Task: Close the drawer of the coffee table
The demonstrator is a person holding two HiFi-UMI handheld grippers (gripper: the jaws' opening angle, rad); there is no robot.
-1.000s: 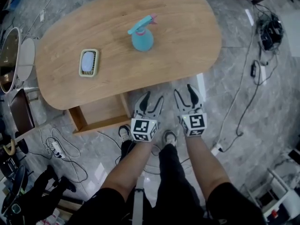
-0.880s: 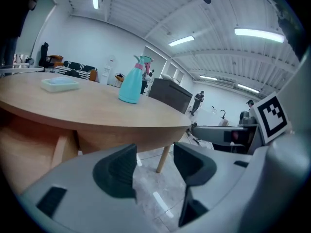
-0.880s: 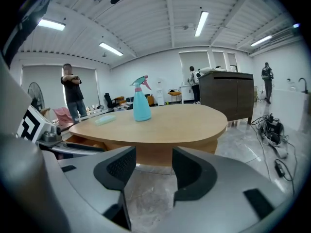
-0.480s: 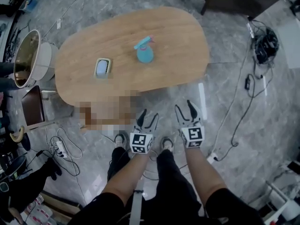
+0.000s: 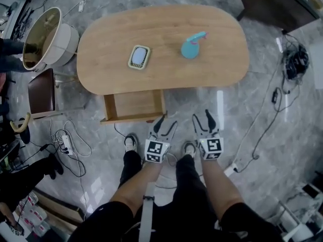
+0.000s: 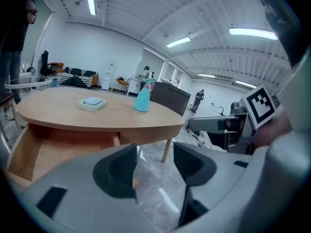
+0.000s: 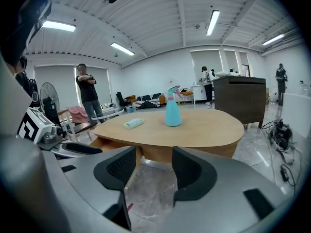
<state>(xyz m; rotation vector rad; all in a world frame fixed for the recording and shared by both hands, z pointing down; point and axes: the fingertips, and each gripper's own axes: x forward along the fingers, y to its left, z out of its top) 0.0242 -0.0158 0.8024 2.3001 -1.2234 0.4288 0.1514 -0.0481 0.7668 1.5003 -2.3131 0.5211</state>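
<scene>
Over the last second my head view has swung: the counter [image 5: 166,29] has slid to the right in the frame, and I now stand squarer to its near edge than I did then. The drawer [image 5: 133,106] is as far out as it was a second ago. It hangs open under that edge, its empty wooden floor showing, so nothing of the closing is done yet. What has changed for the task is the line-up. Before, the drawer lay well off to the left of both claws; now its right front corner sits just ahead of the left claw [image 5: 166,126], close but not touching. That claw is spread wide and grips nothing. In the left gripper view only floor shows between its jaws, with the drawer front to the left of them. I judge a small shift left would put it against the front panel for a push. The right claw [image 5: 203,119] is beside it, also wide open and empty, pointing at the counter edge to the right of the drawer, much as before. On top, the dish [image 5: 139,57] and the bottle [image 5: 191,47] keep their places relative to each other; only their position in my view has moved.
</scene>
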